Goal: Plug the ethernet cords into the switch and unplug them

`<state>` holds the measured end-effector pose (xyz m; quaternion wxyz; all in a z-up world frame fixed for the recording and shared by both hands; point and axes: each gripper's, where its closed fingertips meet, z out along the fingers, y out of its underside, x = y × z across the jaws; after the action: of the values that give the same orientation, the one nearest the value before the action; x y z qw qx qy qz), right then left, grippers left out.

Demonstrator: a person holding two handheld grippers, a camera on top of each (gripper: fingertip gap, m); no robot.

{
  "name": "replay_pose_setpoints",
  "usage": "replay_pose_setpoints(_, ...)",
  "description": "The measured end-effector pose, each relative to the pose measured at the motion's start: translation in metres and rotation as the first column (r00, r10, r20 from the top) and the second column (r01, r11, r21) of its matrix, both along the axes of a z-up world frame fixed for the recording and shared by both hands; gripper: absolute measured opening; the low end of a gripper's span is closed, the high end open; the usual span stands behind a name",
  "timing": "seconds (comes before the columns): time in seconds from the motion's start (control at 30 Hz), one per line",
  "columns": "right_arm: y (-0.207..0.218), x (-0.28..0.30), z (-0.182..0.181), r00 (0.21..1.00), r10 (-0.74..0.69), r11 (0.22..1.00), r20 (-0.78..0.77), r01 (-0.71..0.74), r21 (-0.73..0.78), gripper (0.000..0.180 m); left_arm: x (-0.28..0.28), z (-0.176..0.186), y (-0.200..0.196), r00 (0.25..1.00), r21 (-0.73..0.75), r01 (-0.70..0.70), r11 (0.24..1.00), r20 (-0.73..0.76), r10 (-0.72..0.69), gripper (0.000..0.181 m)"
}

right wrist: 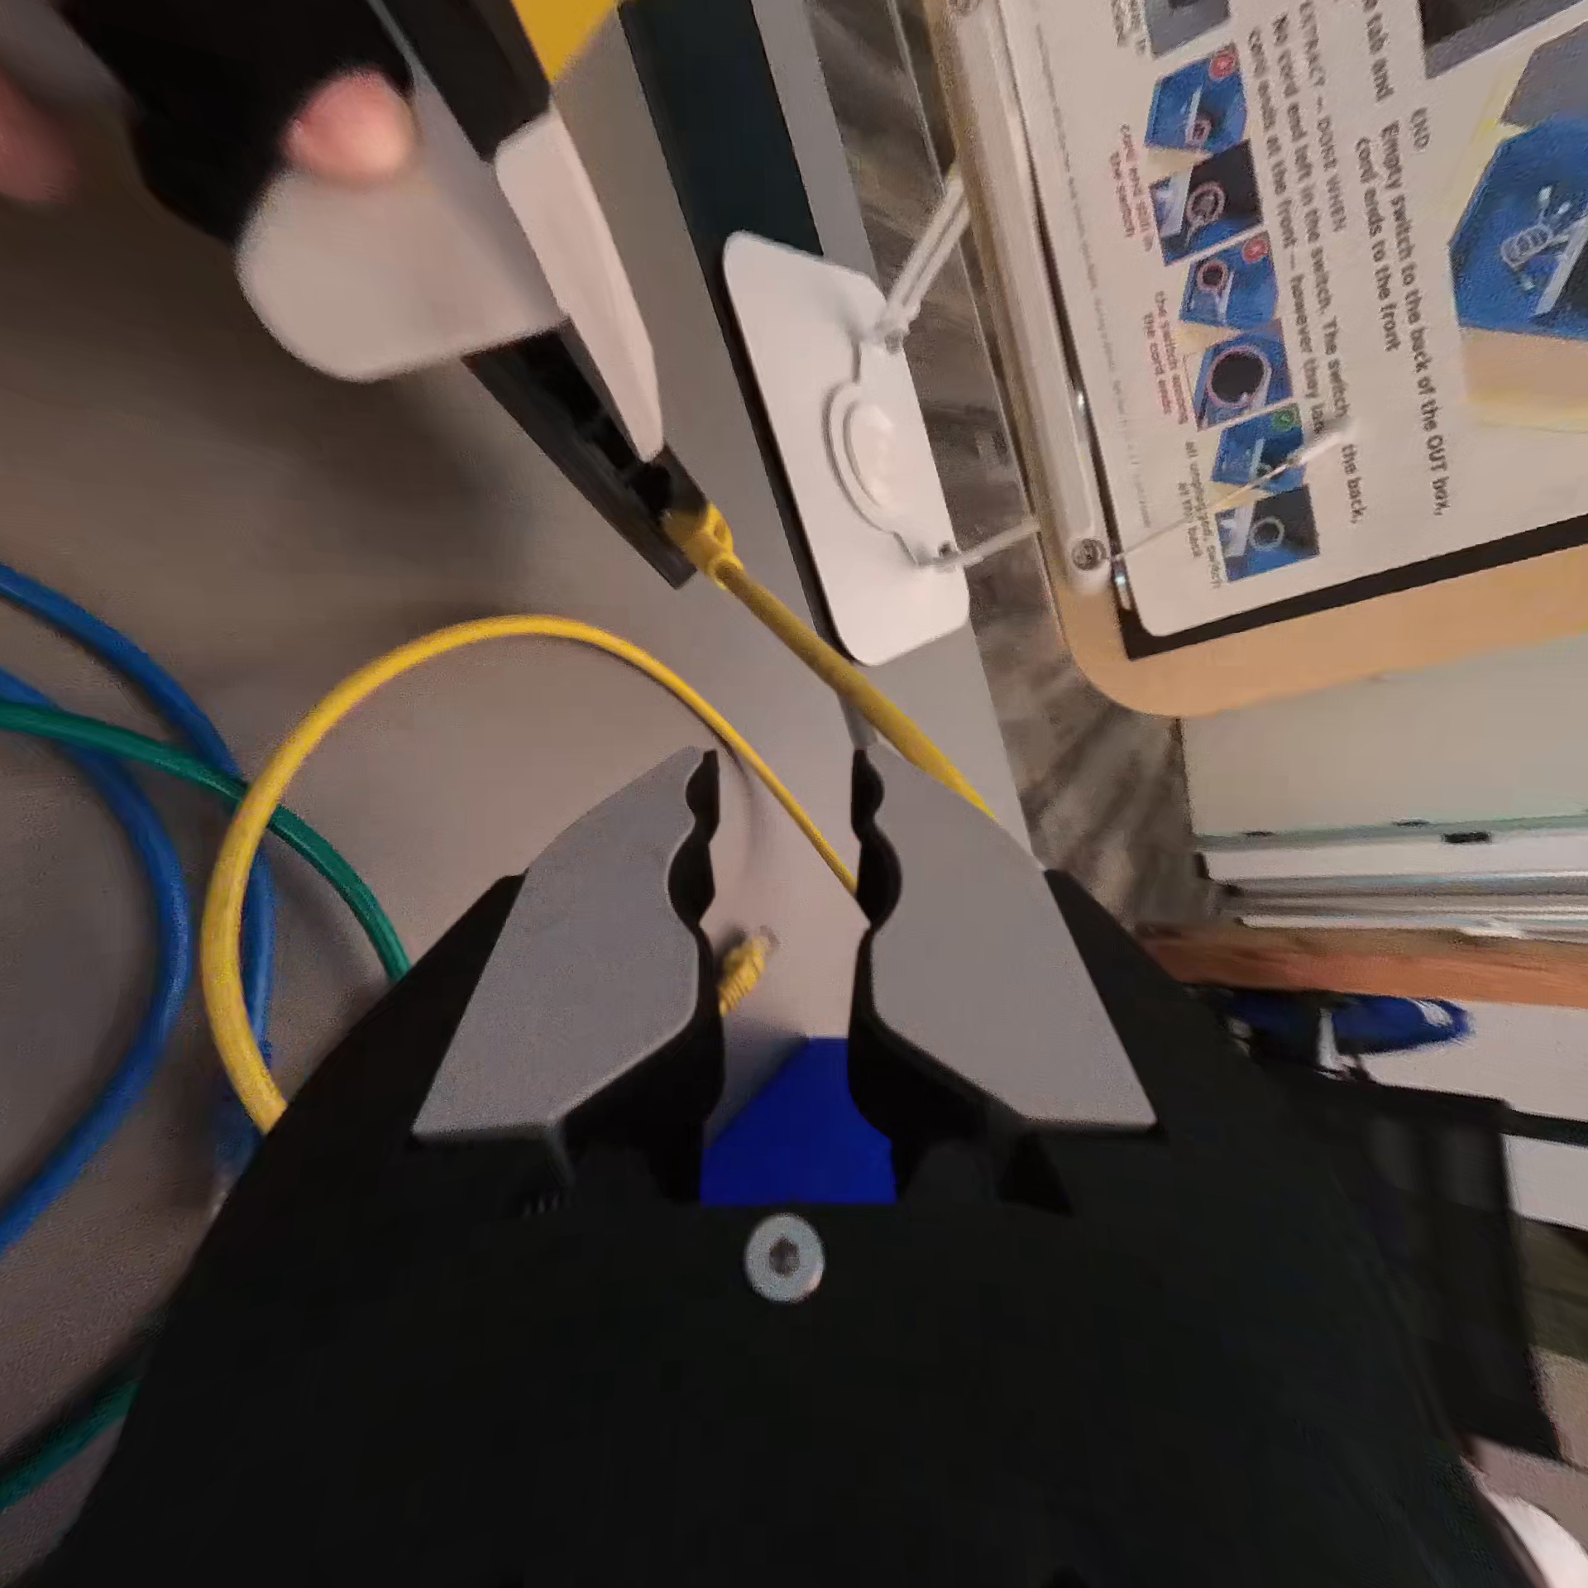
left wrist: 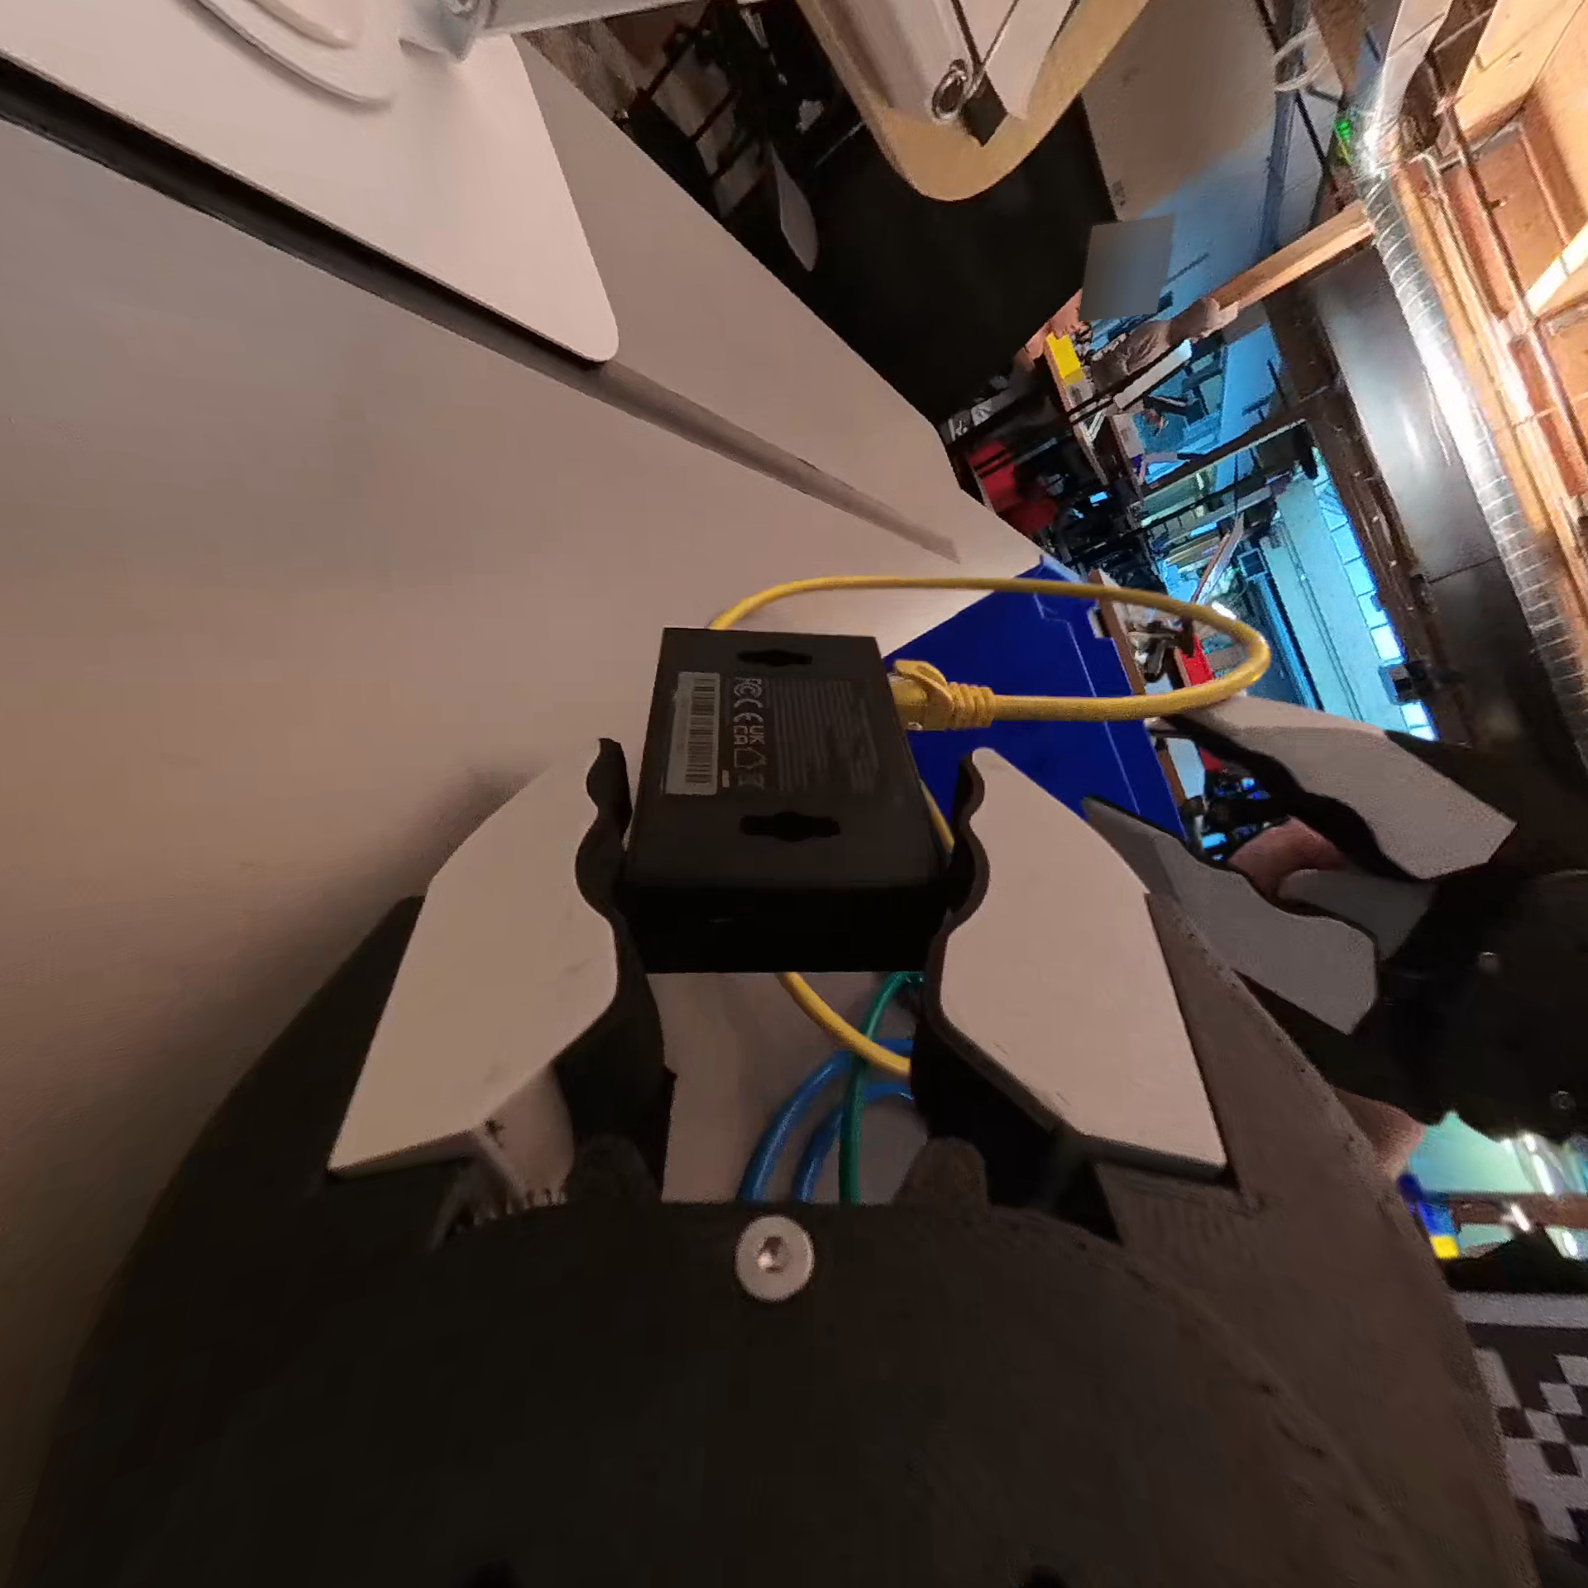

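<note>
1. Clamped between the fingers of the left gripper (left wrist: pixel 782 846), the black switch (left wrist: pixel 778 799) is held off the table (left wrist: pixel 258 644), its labelled underside turned to the camera and its long axis running away along the fingers.
2. On the switch's right side a yellow ethernet cord (left wrist: pixel 1074 706) is seen plugged in by its connector (left wrist: pixel 924 698); the cord loops out and back behind the switch.
3. Blue cords (right wrist: pixel 163 902) and a green cord (right wrist: pixel 284 808) are seen lying on the table below the switch.
4. The right gripper (right wrist: pixel 782 851) is seen with its fingers moderately apart and nothing clamped; the yellow cord passes against the inner edge of its right finger (right wrist: pixel 954 971), and whether it is touched cannot be told.
5. A loose yellow plug (right wrist: pixel 743 967) lies between those fingers, over a blue bin (right wrist: pixel 795 1126).
</note>
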<state>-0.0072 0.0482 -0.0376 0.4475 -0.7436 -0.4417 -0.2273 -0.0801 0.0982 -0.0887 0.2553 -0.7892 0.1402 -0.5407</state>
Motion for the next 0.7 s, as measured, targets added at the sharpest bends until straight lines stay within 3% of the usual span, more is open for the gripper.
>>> replay_pose_setpoints(0.03, 0.0, 0.003, 0.0, 0.999, -0.014, 1.0, 0.03, 0.014, 0.0, 0.031, 0.001, 0.001, -0.001, 1.0, 0.011, 0.005, 1.0, -0.006, -0.005, 0.072)
replay_pose_setpoints(0.3, -0.015, -0.006, 0.024, 0.991, 0.115, 0.993, -0.066, -0.113, 0.034, 0.019, 0.002, 0.01, -0.004, 1.0, 0.039, 0.021, 0.999, 0.003, -0.022, 0.072)
replay_pose_setpoints(0.47, -0.034, -0.036, 0.035, 0.942, 0.329, 0.942, -0.067, -0.321, 0.099, 0.026, 0.008, 0.014, -0.012, 0.997, 0.106, 0.055, 0.993, -0.052, -0.05, 0.072)
replay_pose_setpoints(0.57, -0.033, -0.022, 0.006, 0.973, 0.225, 0.969, -0.043, -0.228, -0.09, 0.027, 0.011, 0.023, -0.017, 0.997, 0.147, 0.065, 0.987, -0.059, -0.057, 0.072)
replay_pose_setpoints(0.63, -0.022, -0.004, -0.003, 0.993, 0.121, 0.987, 0.012, -0.119, -0.105, 0.028, 0.012, 0.029, -0.022, 0.995, 0.164, 0.084, 0.983, -0.062, -0.074, 0.071)
replay_pose_setpoints(0.67, -0.021, -0.001, -0.005, 0.993, 0.119, 0.987, 0.025, -0.116, -0.113, 0.006, 0.012, 0.03, -0.022, 0.995, 0.177, 0.09, 0.98, -0.068, -0.079, 0.071)
replay_pose_setpoints(0.7, -0.023, -0.002, -0.007, 0.991, 0.132, 0.984, 0.005, -0.13, -0.125, 0.006, 0.012, 0.032, -0.022, 0.994, 0.208, 0.097, 0.973, -0.072, -0.084, 0.071)
